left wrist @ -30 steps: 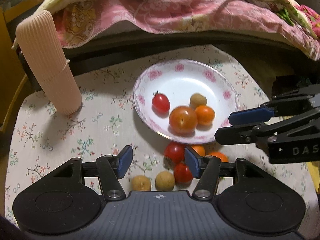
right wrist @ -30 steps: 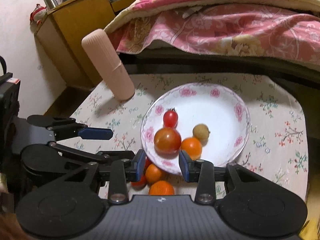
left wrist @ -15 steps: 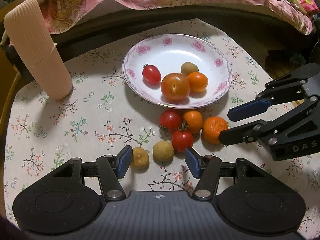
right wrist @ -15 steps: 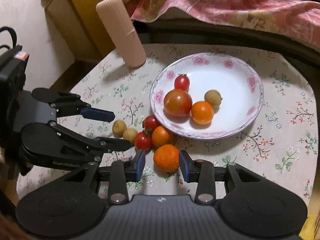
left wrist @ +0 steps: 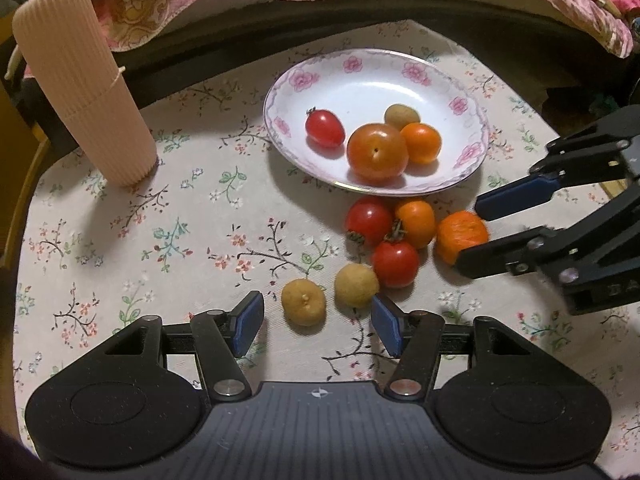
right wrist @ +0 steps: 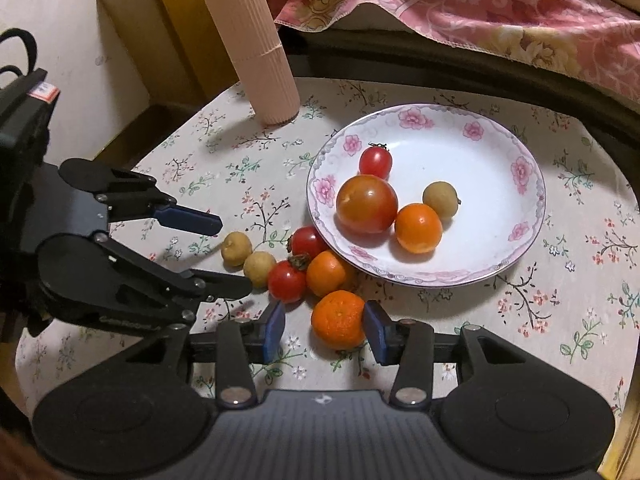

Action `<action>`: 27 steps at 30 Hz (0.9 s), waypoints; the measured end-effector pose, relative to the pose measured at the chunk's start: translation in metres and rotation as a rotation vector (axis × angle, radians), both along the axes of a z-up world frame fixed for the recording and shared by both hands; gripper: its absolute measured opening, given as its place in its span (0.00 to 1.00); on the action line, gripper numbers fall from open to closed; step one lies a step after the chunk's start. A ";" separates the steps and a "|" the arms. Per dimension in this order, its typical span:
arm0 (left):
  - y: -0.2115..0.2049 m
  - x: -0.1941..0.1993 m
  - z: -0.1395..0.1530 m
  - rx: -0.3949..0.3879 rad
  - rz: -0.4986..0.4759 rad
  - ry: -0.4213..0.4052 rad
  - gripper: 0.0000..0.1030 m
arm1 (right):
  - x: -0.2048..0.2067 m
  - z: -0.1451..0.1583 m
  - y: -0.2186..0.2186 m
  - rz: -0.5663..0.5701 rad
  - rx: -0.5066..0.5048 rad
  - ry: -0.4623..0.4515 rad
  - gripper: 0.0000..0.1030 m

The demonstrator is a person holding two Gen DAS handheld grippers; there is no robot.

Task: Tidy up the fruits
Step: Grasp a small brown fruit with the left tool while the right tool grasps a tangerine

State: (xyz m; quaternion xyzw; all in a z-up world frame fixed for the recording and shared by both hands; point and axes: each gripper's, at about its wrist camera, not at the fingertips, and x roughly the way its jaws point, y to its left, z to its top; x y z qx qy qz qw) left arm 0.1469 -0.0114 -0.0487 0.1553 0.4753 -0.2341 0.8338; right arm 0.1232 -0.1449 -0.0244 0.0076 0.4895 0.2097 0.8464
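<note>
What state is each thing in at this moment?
Left gripper: open, jaws just opening, around two longans on the cloth.
Right gripper: open, jaws just opening, mandarin between them.
Floral plate: holds four fruits.
Ribbed pink cylinder: upright.
Two tomatoes and small orange: off the plate.

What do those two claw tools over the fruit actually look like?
Both are matte black plastic. The left gripper has two round discs on a ribbed body, silver rivets on its linkage arms, and blue pads on its fingers. The right gripper looks the same, with a small compass-like mark on its ribbed body. Seen from the side, the left one carries raised lettering, a black strap and a red-and-white sticker.
</note>
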 end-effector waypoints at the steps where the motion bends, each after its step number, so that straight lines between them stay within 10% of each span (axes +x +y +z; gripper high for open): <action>1: 0.000 0.001 -0.001 -0.006 -0.003 0.004 0.67 | 0.000 0.000 -0.001 0.000 -0.002 0.003 0.42; 27: -0.003 -0.001 -0.008 0.013 -0.083 -0.004 0.47 | 0.003 -0.014 -0.001 0.012 -0.012 0.029 0.42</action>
